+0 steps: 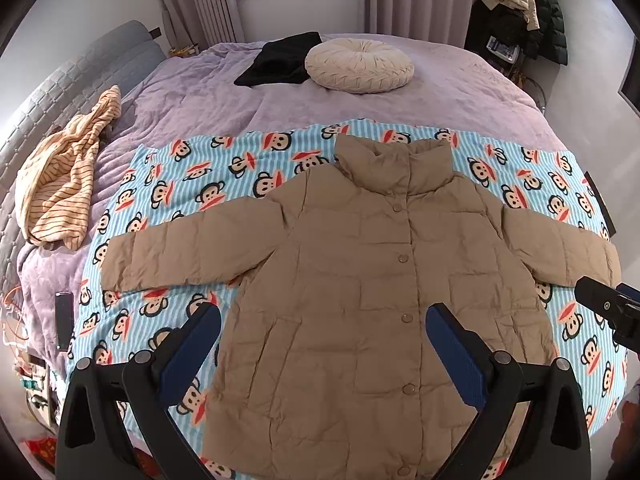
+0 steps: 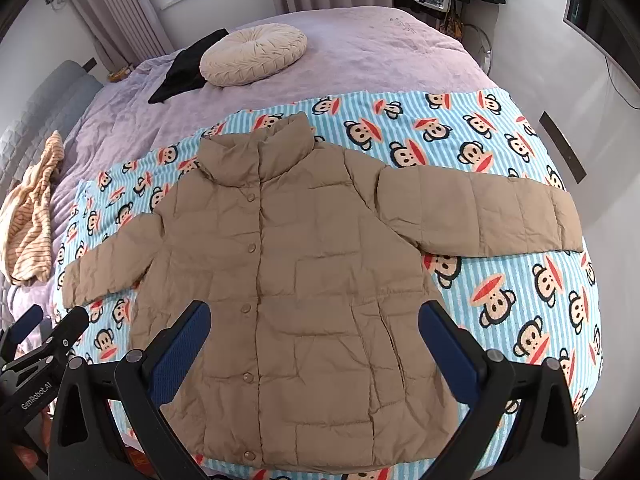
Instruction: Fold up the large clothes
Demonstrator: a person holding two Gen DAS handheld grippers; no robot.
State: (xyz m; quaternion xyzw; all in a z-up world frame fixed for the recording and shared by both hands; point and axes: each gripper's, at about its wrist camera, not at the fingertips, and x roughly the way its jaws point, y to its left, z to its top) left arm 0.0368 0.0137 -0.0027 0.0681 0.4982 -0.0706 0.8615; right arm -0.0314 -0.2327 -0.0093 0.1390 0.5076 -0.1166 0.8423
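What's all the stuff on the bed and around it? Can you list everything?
puffer jacket: one, tan, spread flat on the blanket, front up, snapped shut, sleeves out
monkey blanket: one, blue-striped, under the jacket
bedspread: one, lilac, covering the bed
round cushion: one, cream, far side of bed
black garment: one, beside the cushion
striped garment: one, cream-orange, crumpled by the headboard
phone: one, dark, bed edge
hanging coats: several, dark and cream, far corner
left gripper: open, above the jacket
right gripper: open, above the jacket
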